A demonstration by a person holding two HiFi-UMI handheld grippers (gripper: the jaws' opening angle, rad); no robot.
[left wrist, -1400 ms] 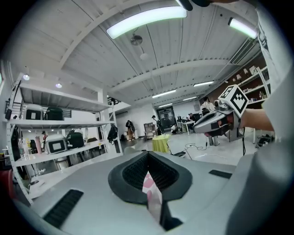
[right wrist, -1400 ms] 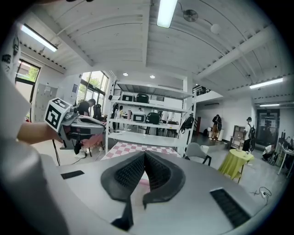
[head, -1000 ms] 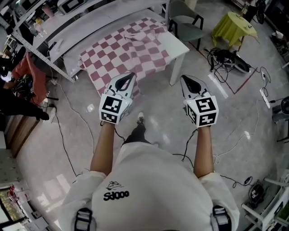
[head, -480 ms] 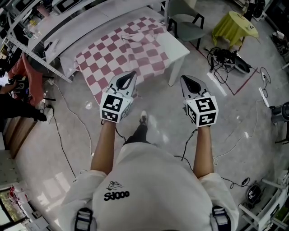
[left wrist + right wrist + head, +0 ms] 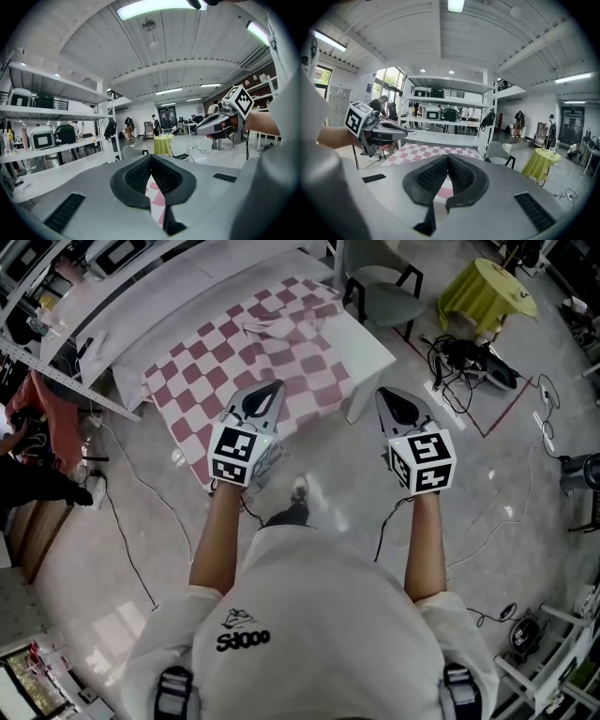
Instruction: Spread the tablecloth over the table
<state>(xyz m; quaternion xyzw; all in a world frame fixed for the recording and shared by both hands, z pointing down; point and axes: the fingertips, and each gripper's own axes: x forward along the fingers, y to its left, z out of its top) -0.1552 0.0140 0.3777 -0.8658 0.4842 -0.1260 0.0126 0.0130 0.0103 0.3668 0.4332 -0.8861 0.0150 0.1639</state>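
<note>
Change: left gripper (image 5: 260, 401) and right gripper (image 5: 394, 401) closer to the table (image 5: 370, 348) now.
Tablecloth (image 5: 216, 357): long axis eight to two o'clock.
Jaws: both pressed together, empty.

The right hand-held gripper (image 5: 447, 161) has its jaws pressed together with nothing between them. Just beyond lies the pink-and-white checked tablecloth (image 5: 425, 151). Left of the cloth hangs the left hand-held gripper (image 5: 401, 133), behind it metal shelving (image 5: 445, 101), and to its right a grey chair (image 5: 498, 152).
</note>
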